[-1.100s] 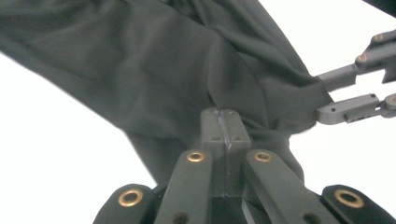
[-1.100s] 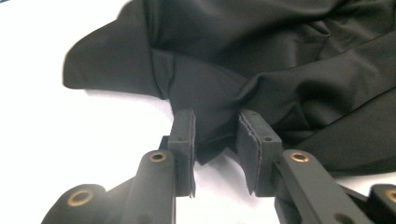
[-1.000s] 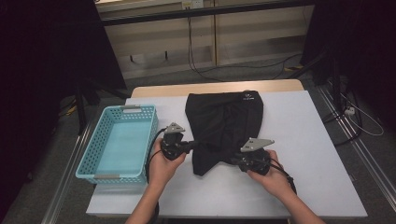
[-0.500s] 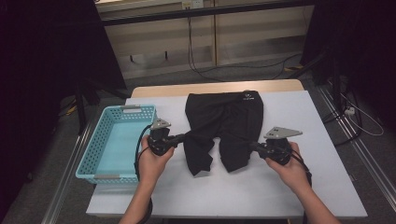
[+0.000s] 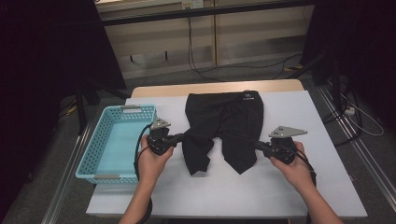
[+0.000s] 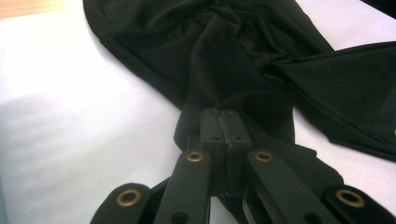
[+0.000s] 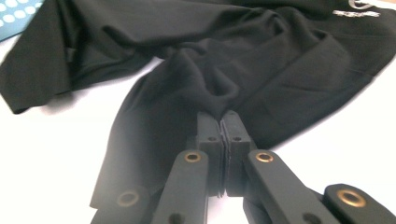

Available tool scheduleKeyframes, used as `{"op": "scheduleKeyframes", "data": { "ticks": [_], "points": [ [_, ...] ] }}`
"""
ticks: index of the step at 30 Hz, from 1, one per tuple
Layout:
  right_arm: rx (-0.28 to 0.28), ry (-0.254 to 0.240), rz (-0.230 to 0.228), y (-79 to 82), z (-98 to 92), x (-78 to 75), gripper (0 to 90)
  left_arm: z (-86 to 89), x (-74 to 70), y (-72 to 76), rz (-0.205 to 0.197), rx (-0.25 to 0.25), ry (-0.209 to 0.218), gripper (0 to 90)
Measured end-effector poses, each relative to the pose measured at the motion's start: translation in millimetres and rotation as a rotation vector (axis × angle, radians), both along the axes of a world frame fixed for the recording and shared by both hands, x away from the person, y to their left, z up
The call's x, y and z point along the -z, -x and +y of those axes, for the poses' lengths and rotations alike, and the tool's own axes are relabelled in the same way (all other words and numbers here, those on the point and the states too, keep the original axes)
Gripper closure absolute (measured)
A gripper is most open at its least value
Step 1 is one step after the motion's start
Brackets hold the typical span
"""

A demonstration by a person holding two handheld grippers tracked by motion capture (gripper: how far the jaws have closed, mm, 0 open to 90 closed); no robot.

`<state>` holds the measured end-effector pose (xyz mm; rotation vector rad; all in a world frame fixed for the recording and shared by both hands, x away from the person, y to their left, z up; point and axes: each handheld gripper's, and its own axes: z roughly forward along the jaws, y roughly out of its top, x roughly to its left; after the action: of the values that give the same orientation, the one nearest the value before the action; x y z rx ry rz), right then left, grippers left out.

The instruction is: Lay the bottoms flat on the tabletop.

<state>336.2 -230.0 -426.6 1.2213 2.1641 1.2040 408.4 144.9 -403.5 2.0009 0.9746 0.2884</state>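
Note:
A pair of black shorts [image 5: 224, 119] lies on the white table [image 5: 303, 112], waistband at the far side and both legs toward me. My left gripper [image 5: 183, 138] is shut on the cloth at the outer edge of the left leg. My right gripper [image 5: 257, 145] is shut on the outer edge of the right leg. In the left gripper view the jaws [image 6: 220, 113] meet with a fold of the shorts [image 6: 233, 56] pinched between them. The right gripper view has the jaws [image 7: 220, 117] pressed together on bunched fabric of the shorts [image 7: 280, 60], whose white logo sits at the top right.
A light blue plastic basket [image 5: 88, 158] stands on the table's left side, close beside my left hand. Bare white tabletop lies in front of the shorts and to their right. Beyond the table are the floor and cables.
Both hands have moved apart, left one leftward and right one rightward, each with cloth in its jaws. The shorts have spread from a narrow bundle into two separate legs.

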Motion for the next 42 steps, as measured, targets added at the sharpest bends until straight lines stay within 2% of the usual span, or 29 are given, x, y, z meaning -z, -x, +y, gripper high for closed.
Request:
{"op": "scheduleKeyframes", "data": {
  "ticks": [2,4,7,9,11,13,14,16,18,21,23,26,29,31,33,34,36,37,38,40,42],
  "points": [
    [-0.027,0.006,-0.002,1.3,5.8,-0.5,89.3,-2.3,-0.3,0.9,-0.017,0.0,-0.003,85.3],
    [-0.057,-0.002,0.014,2.6,13.5,1.6,89.4,-4.8,-1.9,1.9,-0.01,0.01,0.014,79.6],
    [-0.122,0.025,0.025,5.1,31.7,7.9,89.4,-12.2,-3.8,3.7,-0.036,0.031,0.037,62.6],
    [-0.18,0.035,0.028,8.4,47.7,9.9,89.4,-16.7,-3.6,4.4,-0.057,0.042,0.028,53.8],
    [-0.226,0.051,0.025,12.2,63.3,10.7,88.5,-19.1,-2.4,4.2,-0.059,0.051,0.022,46.3],
    [-0.247,0.068,0.011,13.5,73.0,11.6,83.2,-20.7,-0.8,4.2,-0.06,0.05,0.024,42.2],
    [-0.247,0.068,0.01,13.1,74.9,12.0,75.5,-20.6,-0.3,4.0,-0.063,0.053,0.015,40.1],
    [-0.212,0.074,0.0,11.1,73.2,11.6,61.1,-21.0,0.7,3.6,-0.063,0.06,0.009,36.1],
    [-0.162,0.053,-0.001,7.7,64.2,8.8,48.4,-21.0,1.1,3.3,-0.075,0.064,0.0,32.6],
    [-0.057,0.026,-0.013,2.3,41.3,2.3,43.4,-22.2,1.6,3.1,-0.07,0.07,0.009,28.5],
    [0.024,0.044,-0.011,-2.0,25.6,1.1,43.0,-23.5,2.2,2.9,-0.062,0.08,0.018,26.9],
    [0.123,0.091,0.024,-10.0,10.3,8.1,44.6,-25.4,3.5,3.2,-0.063,0.084,0.014,24.6],
    [0.157,0.153,0.064,-17.8,10.4,18.5,46.8,-25.4,3.5,3.4,-0.072,0.09,0.004,23.2],
    [0.155,0.168,0.097,-22.2,16.2,24.5,48.4,-25.3,3.7,4.1,-0.069,0.089,0.007,23.0],
    [0.144,0.169,0.12,-25.2,21.9,30.3,53.5,-24.9,3.9,4.9,-0.069,0.091,0.009,23.0],
    [0.139,0.144,0.114,-26.1,23.5,31.3,59.8,-24.9,4.0,5.6,-0.066,0.09,0.009,23.0],
    [0.103,0.114,0.125,-26.9,25.8,30.9,79.4,-25.1,4.3,6.7,-0.069,0.094,0.006,22.9],
    [0.089,0.119,0.111,-27.1,26.5,30.6,88.1,-25.1,4.3,7.3,-0.069,0.095,0.003,22.9],
    [0.084,0.132,0.104,-27.6,26.6,30.7,89.1,-25.2,4.4,8.0,-0.071,0.095,0.003,22.9],
    [0.088,0.103,0.113,-29.9,22.4,28.8,90.0,-25.2,3.7,9.1,-0.075,0.098,0.003,22.9],
    [0.114,0.083,0.09,-31.6,12.2,23.4,90.0,-25.7,3.0,10.4,-0.076,0.101,0.011,22.9]
  ]
}}
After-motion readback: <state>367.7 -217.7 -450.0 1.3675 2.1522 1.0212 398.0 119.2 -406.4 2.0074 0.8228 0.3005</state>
